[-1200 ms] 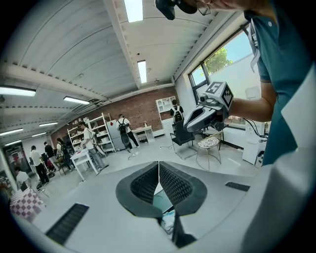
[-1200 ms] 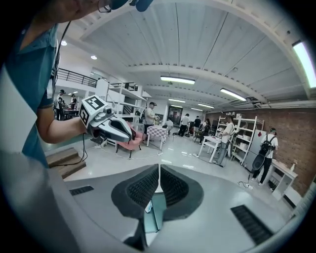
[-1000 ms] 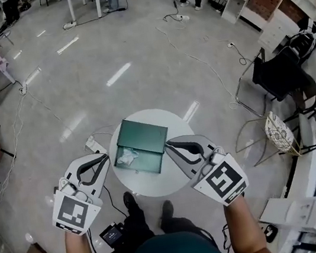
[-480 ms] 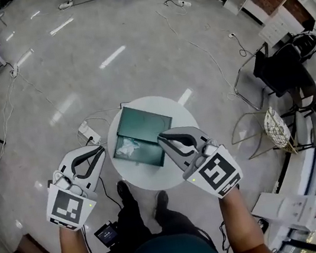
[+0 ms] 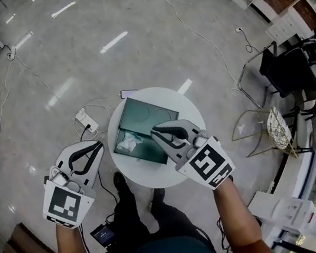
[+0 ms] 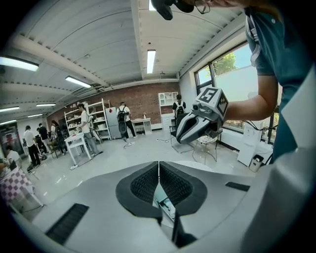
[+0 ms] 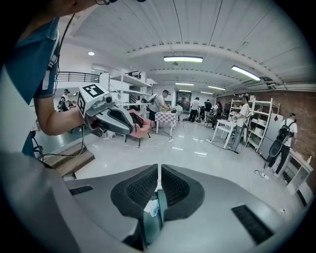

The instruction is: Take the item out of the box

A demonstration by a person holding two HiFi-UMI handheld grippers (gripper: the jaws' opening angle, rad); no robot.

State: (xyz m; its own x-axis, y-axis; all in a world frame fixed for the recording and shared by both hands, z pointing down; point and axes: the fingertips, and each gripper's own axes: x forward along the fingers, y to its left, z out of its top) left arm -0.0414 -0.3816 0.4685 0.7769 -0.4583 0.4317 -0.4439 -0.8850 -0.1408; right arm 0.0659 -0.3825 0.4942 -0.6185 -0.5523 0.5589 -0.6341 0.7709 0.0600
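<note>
Since the round table (image 5: 175,177) bears the green box (image 5: 147,117) lying open, access is from above; the right gripper (image 5: 155,132) hangs over its near rim, the left gripper (image 5: 97,145) beside the table, both clenched empty. The wrapped item (image 5: 127,142) lies inside, exposed

No text, number, brand or sign is legible. The only printed marks are square black-and-white patterns on the left gripper cube (image 5: 63,205), left of the round table (image 5: 149,176), and the right gripper cube (image 5: 205,164), over its near rim.
</note>
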